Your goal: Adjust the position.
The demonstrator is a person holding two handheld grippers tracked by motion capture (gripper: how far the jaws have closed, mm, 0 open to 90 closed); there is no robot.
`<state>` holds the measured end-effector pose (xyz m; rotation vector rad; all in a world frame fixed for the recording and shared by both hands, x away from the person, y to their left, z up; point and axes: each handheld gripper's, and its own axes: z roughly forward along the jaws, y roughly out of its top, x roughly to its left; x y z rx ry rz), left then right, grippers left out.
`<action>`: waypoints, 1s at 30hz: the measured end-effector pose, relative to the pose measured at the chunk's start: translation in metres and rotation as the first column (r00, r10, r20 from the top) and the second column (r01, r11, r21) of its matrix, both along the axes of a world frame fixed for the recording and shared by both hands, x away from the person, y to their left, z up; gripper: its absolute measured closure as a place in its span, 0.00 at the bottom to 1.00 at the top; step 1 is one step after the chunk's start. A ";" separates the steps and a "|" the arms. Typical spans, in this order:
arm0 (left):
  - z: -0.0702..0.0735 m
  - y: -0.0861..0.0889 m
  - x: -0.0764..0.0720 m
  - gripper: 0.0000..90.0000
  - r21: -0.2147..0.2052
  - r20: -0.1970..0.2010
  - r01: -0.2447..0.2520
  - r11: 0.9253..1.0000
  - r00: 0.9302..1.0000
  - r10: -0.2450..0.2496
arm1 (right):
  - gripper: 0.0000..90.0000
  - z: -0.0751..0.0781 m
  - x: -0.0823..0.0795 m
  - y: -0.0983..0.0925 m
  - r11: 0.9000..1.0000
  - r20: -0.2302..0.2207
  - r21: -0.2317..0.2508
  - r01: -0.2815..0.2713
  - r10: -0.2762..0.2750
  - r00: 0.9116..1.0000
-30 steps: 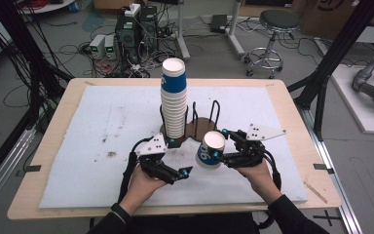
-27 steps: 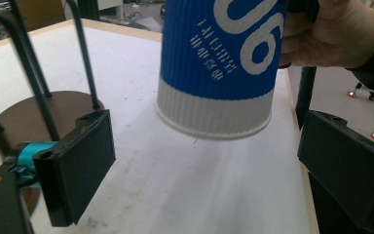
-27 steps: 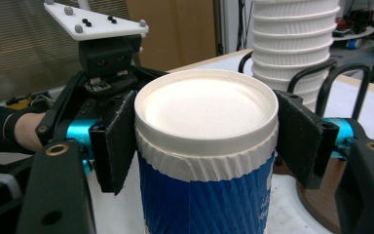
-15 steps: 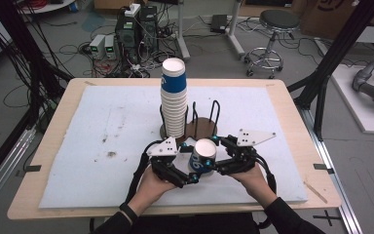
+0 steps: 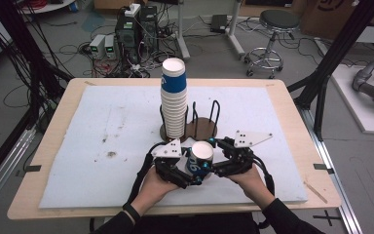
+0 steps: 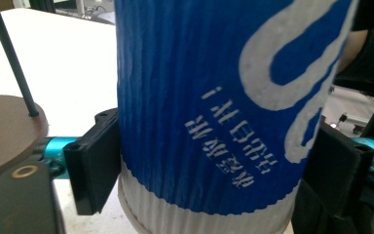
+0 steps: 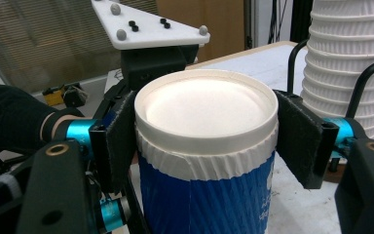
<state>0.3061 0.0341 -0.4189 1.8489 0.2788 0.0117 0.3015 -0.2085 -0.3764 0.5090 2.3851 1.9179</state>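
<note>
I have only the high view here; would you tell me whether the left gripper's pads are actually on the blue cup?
Observer: Yes. The left gripper has just been closing its jaws, and in the left gripper view its pads touch both sides of the blue cup.
Operator: Thank you. Where does the right one hold it?
Observer: The right gripper is clamped on the cup's white ribbed band, just below the rim.

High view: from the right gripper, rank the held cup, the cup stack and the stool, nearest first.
From the right gripper:
1. Cup, in its jaws, just left.
2. Cup stack, behind and left, on the rack.
3. Stool, on the floor beyond the table.
</note>
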 end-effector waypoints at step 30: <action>0.018 -0.002 -0.006 0.17 0.157 0.133 -0.047 0.986 0.991 0.026 | 0.32 0.013 0.008 -0.005 0.967 -0.024 -0.244 -0.077 0.073 0.997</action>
